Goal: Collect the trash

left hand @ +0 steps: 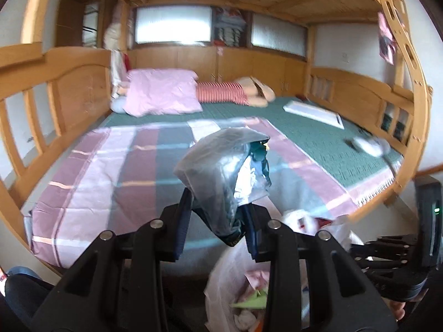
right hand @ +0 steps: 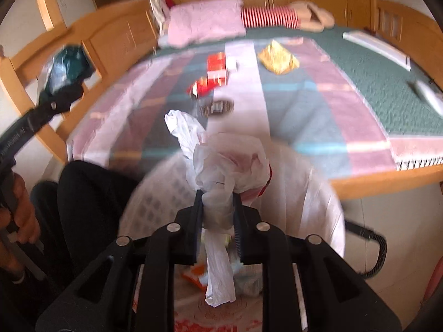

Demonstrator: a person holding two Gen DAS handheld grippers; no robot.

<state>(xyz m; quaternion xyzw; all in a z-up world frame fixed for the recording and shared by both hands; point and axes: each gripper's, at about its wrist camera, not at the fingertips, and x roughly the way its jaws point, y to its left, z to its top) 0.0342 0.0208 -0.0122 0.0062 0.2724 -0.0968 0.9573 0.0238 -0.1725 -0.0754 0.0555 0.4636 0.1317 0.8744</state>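
Note:
My left gripper (left hand: 217, 215) is shut on a crumpled silver and dark green foil wrapper (left hand: 221, 171), held above the bed's near edge; it also shows in the right wrist view (right hand: 67, 67) at the far left. My right gripper (right hand: 217, 207) is shut on the gathered rim of a white plastic trash bag (right hand: 227, 160), holding it up beside the bed. The bag (left hand: 249, 285) hangs below my left gripper with paper scraps inside. On the striped blanket lie red wrappers (right hand: 213, 76), a gold wrapper (right hand: 278, 58) and a dark round piece (right hand: 217, 107).
A wooden bunk bed frame (left hand: 69, 83) surrounds the green mat (left hand: 318, 135). A pink pillow (left hand: 163, 91), a striped pillow (left hand: 221, 92), a white flat box (left hand: 313, 110) and a grey object (left hand: 371, 144) lie on it. A black cable (right hand: 371, 251) lies on the floor.

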